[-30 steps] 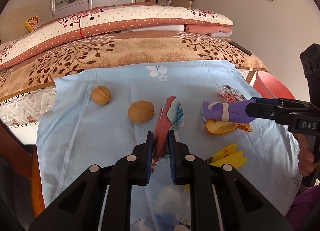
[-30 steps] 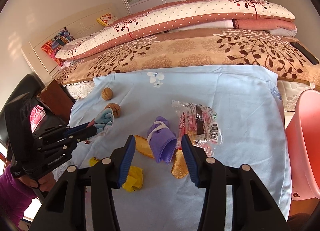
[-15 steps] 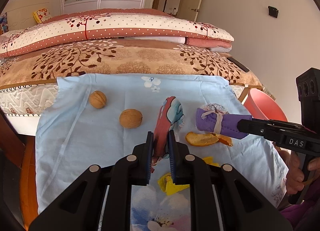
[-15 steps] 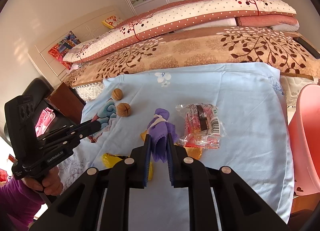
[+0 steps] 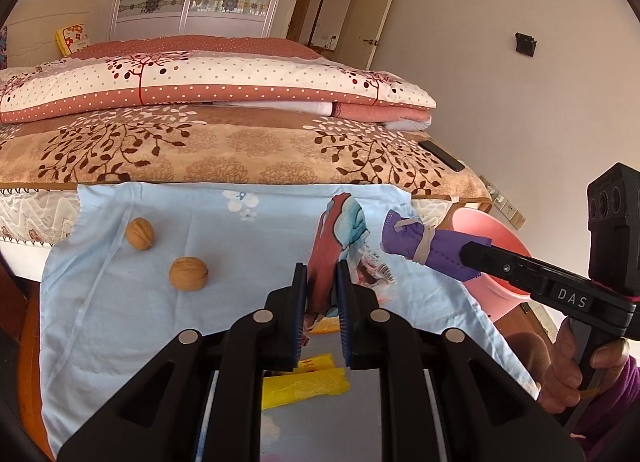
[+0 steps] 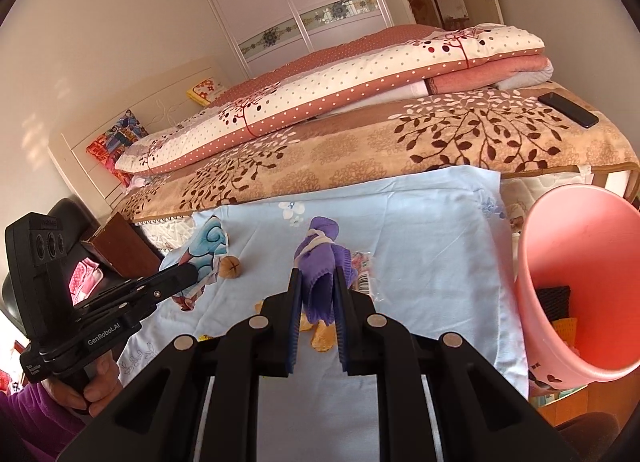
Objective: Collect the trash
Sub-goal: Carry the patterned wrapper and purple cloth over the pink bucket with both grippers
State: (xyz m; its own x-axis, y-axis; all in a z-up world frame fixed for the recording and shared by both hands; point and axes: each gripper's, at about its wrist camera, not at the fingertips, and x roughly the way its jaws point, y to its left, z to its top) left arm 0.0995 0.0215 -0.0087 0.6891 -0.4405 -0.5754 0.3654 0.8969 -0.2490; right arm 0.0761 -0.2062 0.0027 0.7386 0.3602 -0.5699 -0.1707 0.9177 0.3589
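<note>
Here, largest first: the pink bin [image 6: 576, 302] stands off the right edge of the blue cloth [image 6: 420, 230], mouth tilted toward the right tongs, with something dark and something yellow already at the bottom.

The left tongs [image 5: 322, 290] are closed tight on a red-and-blue printed wrapper [image 5: 340, 230], held clear of the cloth. Thin, limp film; it flops above the grip and weighs almost nothing, so a pinch low on its edge should do.

The right tongs [image 6: 316, 298] are clamped on a purple cloth roll [image 6: 320, 258] tied with a pale band, also lifted. Soft, squashes between the pads, unlikely to slip.

Left on the cloth:
- clear snack packet [image 6: 362, 274], crinkly and slick (best taken by a crimped end)
- yellow wrapper [image 5: 304, 382], flat, light
- orange peel [image 6: 320, 336], stiff and curled, grip across the curl
- 2 walnuts [image 5: 189, 273] [image 5: 140, 233], hard, round, likely to roll; squeeze across the middle.
</note>
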